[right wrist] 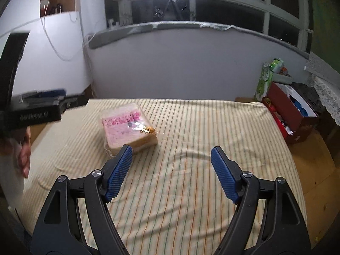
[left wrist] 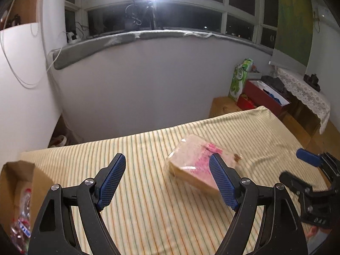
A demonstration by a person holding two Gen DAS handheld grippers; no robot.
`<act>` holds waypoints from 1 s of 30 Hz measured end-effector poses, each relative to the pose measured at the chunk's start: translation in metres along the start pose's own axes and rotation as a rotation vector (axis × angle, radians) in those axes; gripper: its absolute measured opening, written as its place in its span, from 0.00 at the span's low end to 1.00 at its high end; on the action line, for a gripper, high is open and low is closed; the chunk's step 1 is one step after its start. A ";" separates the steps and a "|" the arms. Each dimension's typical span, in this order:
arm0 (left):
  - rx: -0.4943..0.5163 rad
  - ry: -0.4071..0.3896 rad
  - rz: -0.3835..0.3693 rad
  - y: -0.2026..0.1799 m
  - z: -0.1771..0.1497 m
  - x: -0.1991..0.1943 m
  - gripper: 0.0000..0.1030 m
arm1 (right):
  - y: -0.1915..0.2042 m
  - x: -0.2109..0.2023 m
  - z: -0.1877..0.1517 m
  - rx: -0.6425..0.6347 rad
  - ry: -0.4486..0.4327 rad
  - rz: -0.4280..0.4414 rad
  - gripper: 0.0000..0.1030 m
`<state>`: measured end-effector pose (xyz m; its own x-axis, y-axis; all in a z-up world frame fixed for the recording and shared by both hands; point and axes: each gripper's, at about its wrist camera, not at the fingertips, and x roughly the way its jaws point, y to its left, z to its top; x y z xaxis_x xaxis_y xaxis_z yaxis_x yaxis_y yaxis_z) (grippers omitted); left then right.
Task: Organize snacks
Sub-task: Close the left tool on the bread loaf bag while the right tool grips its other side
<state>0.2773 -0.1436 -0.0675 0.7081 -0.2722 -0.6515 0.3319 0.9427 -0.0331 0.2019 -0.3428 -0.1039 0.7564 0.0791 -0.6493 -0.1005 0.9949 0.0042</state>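
A clear bag of sliced bread with pink print (left wrist: 194,161) (right wrist: 127,127) lies flat on the striped cloth of the table (left wrist: 148,212) (right wrist: 191,127). My left gripper (left wrist: 167,170) hovers open just short of the bread, its right pad overlapping the bag's near corner in view, nothing between the pads. My right gripper (right wrist: 171,162) is open and empty over bare cloth, to the right of the bread. A cardboard box (left wrist: 14,176) at the left holds a crinkly snack bag (left wrist: 21,223).
The other gripper shows at the edge of each view (left wrist: 308,176) (right wrist: 38,106), with a hand (right wrist: 24,157) below it. Beyond the table's right end stand a red box (left wrist: 263,97) (right wrist: 295,114) and a green bag (left wrist: 240,78) (right wrist: 265,78).
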 end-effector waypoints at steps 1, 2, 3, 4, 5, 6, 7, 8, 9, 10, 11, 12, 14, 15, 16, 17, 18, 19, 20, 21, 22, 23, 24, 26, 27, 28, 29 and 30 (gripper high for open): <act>-0.004 0.005 -0.006 0.001 0.001 0.003 0.78 | 0.002 0.006 0.001 -0.011 0.016 0.012 0.77; -0.009 0.014 -0.015 0.001 0.002 0.007 0.78 | 0.004 0.012 0.002 -0.016 0.031 0.026 0.77; -0.017 0.024 -0.028 0.002 0.003 0.011 0.78 | 0.004 0.017 0.002 -0.019 0.040 0.036 0.77; -0.027 0.032 -0.043 0.004 0.003 0.014 0.78 | 0.005 0.022 0.002 -0.024 0.050 0.053 0.77; -0.033 0.040 -0.054 0.005 0.004 0.018 0.78 | 0.006 0.027 0.003 -0.037 0.064 0.079 0.77; -0.041 0.051 -0.069 0.006 0.003 0.022 0.78 | 0.010 0.032 0.002 -0.052 0.079 0.097 0.82; -0.047 0.059 -0.080 0.006 0.003 0.027 0.78 | 0.016 0.038 0.002 -0.080 0.100 0.121 0.86; -0.053 0.068 -0.091 0.007 0.003 0.032 0.78 | 0.020 0.041 0.001 -0.093 0.108 0.126 0.86; -0.062 0.082 -0.101 0.009 0.002 0.038 0.78 | 0.025 0.047 0.001 -0.108 0.125 0.135 0.86; -0.067 0.093 -0.110 0.010 0.004 0.044 0.78 | 0.029 0.052 0.000 -0.113 0.139 0.146 0.86; -0.075 0.104 -0.124 0.012 0.004 0.051 0.78 | 0.034 0.058 0.000 -0.117 0.154 0.158 0.86; -0.083 0.111 -0.133 0.013 0.005 0.056 0.78 | 0.037 0.062 -0.001 -0.121 0.158 0.166 0.86; -0.102 0.129 -0.156 0.015 0.007 0.069 0.78 | 0.047 0.071 0.000 -0.135 0.169 0.174 0.86; -0.107 0.137 -0.174 0.015 0.008 0.075 0.78 | 0.051 0.077 0.001 -0.143 0.174 0.168 0.86; -0.109 0.143 -0.196 0.014 0.010 0.081 0.78 | 0.053 0.083 0.001 -0.143 0.176 0.158 0.86; -0.108 0.147 -0.216 0.014 0.010 0.088 0.78 | 0.055 0.089 0.001 -0.137 0.181 0.157 0.86; -0.106 0.155 -0.222 0.014 0.010 0.094 0.78 | 0.056 0.094 0.001 -0.130 0.186 0.162 0.82; -0.101 0.178 -0.228 0.014 0.009 0.103 0.78 | 0.057 0.098 0.001 -0.128 0.194 0.163 0.72; -0.096 0.187 -0.248 0.013 0.007 0.109 0.78 | 0.057 0.102 0.001 -0.124 0.202 0.156 0.72; -0.093 0.177 -0.269 0.014 0.007 0.110 0.75 | 0.057 0.102 0.002 -0.121 0.199 0.158 0.71; -0.086 0.171 -0.290 0.013 0.007 0.110 0.66 | 0.056 0.102 0.003 -0.116 0.198 0.162 0.71; -0.078 0.166 -0.309 0.011 0.007 0.109 0.60 | 0.056 0.102 0.003 -0.112 0.198 0.164 0.70; -0.067 0.162 -0.322 0.008 0.008 0.107 0.51 | 0.055 0.101 0.003 -0.107 0.195 0.166 0.69; -0.028 0.151 -0.309 0.002 0.008 0.104 0.50 | 0.055 0.100 0.002 -0.104 0.191 0.164 0.66; -0.022 0.148 -0.309 0.001 0.009 0.102 0.50 | 0.055 0.098 0.001 -0.105 0.187 0.164 0.61; -0.028 0.148 -0.314 0.001 0.009 0.102 0.50 | 0.055 0.095 0.001 -0.107 0.184 0.163 0.59; -0.032 0.147 -0.319 0.001 0.008 0.101 0.50 | 0.056 0.094 0.001 -0.109 0.182 0.160 0.59; -0.032 0.141 -0.320 0.002 0.007 0.099 0.50 | 0.058 0.093 -0.001 -0.110 0.183 0.160 0.59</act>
<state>0.3522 -0.1704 -0.1262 0.4776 -0.5272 -0.7028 0.5016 0.8204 -0.2746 0.2661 -0.2782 -0.1644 0.5969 0.2121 -0.7737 -0.2865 0.9572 0.0414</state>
